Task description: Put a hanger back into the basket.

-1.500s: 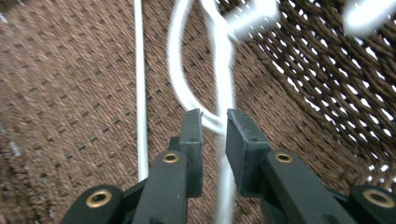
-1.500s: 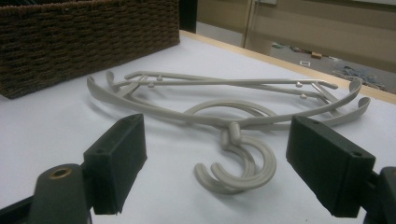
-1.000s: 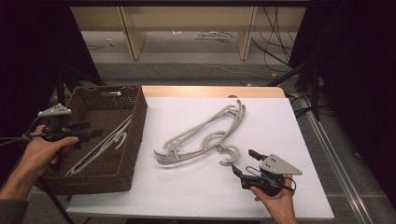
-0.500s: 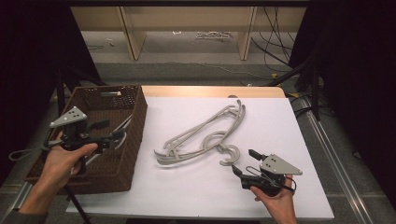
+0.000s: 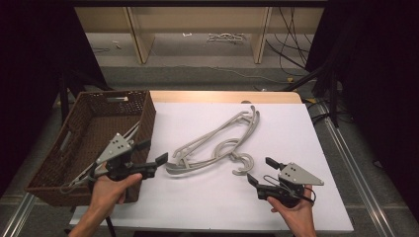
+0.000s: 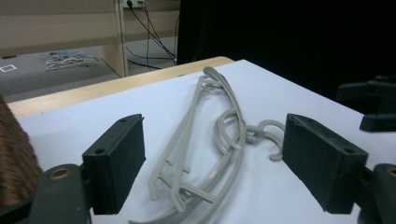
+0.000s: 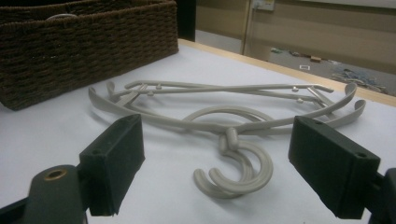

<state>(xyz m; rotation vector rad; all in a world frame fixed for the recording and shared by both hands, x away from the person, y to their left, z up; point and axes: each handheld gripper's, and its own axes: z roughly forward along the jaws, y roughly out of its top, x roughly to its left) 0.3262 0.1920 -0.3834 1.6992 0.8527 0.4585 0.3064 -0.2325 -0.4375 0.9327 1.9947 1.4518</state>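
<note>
High view has us partway: one hanger (image 5: pixel 81 173) already lies in the basket (image 5: pixel 143 118), while two hangers (image 5: pixel 217 143) wait on the table (image 5: pixel 296 128). Our left tool (image 5: pixel 154 153), jaws just spread and empty, nears them; right tool (image 5: pixel 262 170) hangs apart.

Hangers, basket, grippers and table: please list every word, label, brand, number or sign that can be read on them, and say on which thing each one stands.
None: no readable text in any view.
The hangers are plain grey, without lettering.
The basket is bare brown wicker.
The left gripper and the right gripper show screw holes, no writing.
The table carries no print.
</note>
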